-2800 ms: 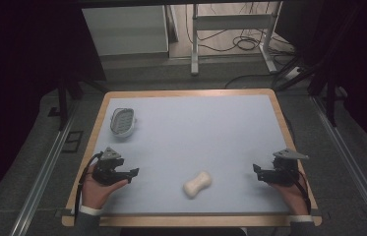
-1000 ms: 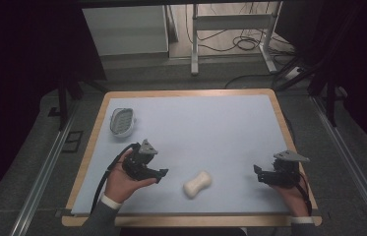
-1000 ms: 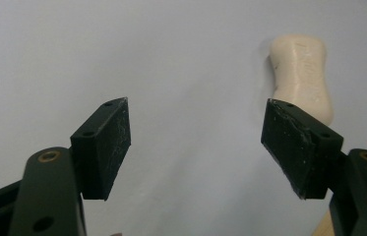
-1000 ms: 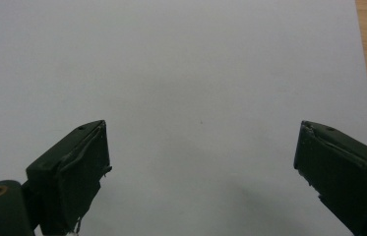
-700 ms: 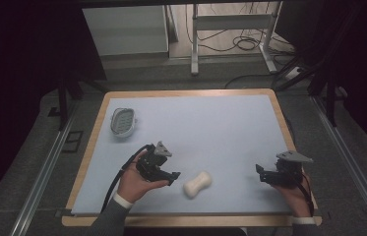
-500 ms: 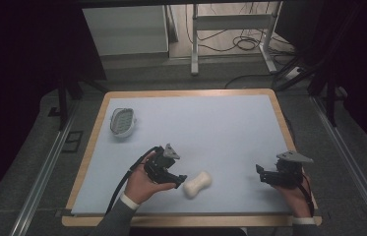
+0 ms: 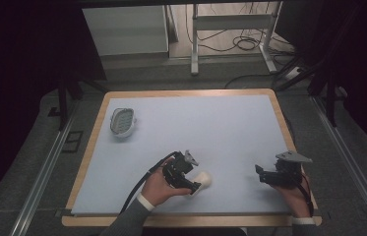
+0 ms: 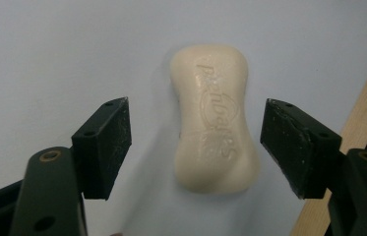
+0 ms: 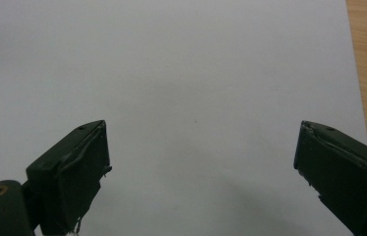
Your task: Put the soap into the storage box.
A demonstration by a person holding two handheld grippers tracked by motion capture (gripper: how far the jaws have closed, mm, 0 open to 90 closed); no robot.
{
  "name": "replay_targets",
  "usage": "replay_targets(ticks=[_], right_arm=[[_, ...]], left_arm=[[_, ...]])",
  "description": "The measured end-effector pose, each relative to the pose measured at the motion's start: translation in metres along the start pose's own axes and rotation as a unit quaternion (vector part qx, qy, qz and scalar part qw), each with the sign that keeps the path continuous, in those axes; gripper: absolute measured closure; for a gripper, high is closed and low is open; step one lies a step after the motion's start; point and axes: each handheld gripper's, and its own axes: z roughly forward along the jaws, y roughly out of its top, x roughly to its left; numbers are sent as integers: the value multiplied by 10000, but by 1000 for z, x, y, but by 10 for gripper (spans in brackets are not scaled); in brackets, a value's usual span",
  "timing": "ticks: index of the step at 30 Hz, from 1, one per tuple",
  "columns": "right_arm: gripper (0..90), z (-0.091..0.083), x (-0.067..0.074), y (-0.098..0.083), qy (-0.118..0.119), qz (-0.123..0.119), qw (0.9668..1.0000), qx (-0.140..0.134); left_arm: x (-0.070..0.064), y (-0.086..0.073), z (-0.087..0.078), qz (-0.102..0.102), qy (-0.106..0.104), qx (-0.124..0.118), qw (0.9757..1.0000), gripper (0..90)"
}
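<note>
A cream bar of soap lies flat on the pale blue mat near the table's front edge. My left gripper stands open with one jaw on each side of the bar's near end, and neither jaw touches the soap. Embossed lettering runs along the bar's top. At the front right my right gripper is open over bare mat, nothing between its jaws. A white soap dish with a ribbed inside sits at the back left of the mat.
The mat lies on a table with a wooden rim. Metal table legs and cables stand on the floor behind the table. Rails run along both sides.
My left gripper has travelled from the front left of the mat rightward to the soap and now straddles it. The right gripper has hardly moved.
</note>
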Motion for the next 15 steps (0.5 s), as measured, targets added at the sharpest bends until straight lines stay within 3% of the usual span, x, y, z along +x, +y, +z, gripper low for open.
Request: replay_targets(ticks=[15], right_arm=[[65, 2, 0, -1, -17, -14, 10000, 54]], left_arm=[[-5, 7, 23, 72, -143, 388, 9991, 301]])
